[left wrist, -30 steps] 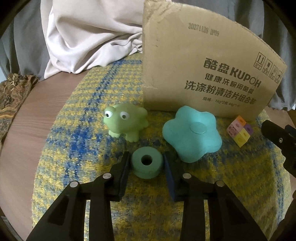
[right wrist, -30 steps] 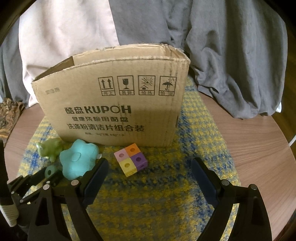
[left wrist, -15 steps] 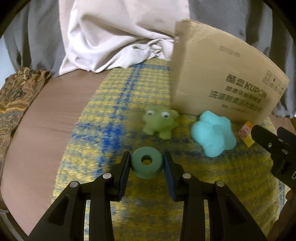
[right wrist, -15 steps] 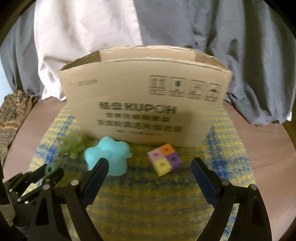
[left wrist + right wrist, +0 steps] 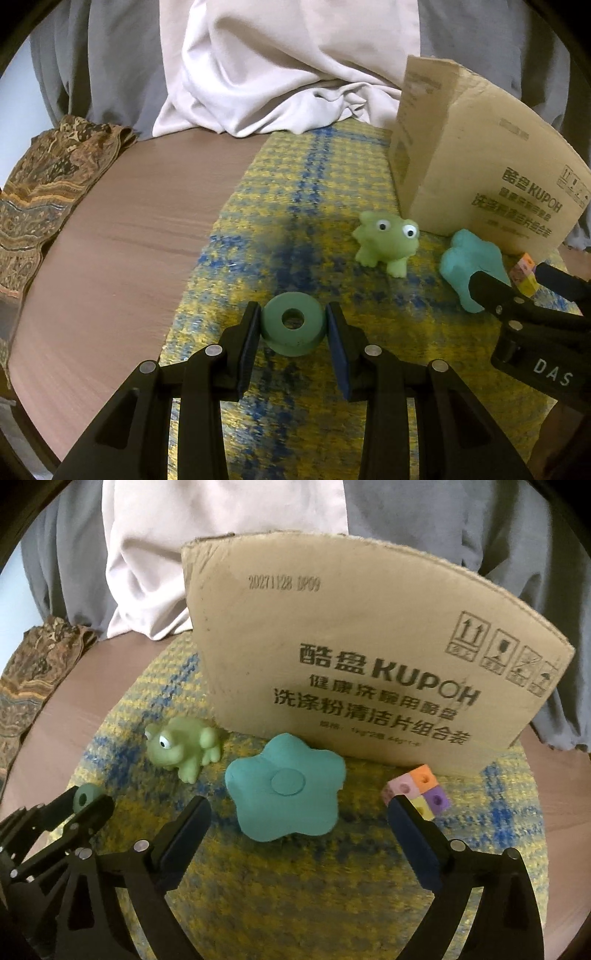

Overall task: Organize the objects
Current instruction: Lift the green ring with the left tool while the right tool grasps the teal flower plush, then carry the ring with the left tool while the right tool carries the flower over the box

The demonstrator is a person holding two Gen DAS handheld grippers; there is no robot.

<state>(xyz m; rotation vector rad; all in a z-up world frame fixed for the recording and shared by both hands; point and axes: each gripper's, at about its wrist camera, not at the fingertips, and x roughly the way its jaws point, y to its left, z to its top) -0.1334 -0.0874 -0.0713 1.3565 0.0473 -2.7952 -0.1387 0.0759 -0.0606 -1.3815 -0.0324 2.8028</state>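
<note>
- left gripper (image 5: pixel 291 325) clamped on the dark green ring (image 5: pixel 292 326), pads on both sides of it, ring over the yellow-blue mat (image 5: pixel 295 192) (lifted or resting, can't tell).
- right gripper (image 5: pixel 297 818) wide open, nothing gripped; its jaws have just been opening further, and the teal flower-shaped toy (image 5: pixel 286 784) sits on the mat just ahead of the gap, pads not on it.
- green frog (image 5: pixel 181 747) and multicolour cube block (image 5: pixel 417 790) sit on the mat in front of the cardboard box (image 5: pixel 351 657), all outside it.
- step, my read: ring picked, flower toy being lined up.
- next likely: push the right gripper forward to straddle the toy, close across a narrow span (wide lobes could slip), then carry both up over the box rim.
</note>
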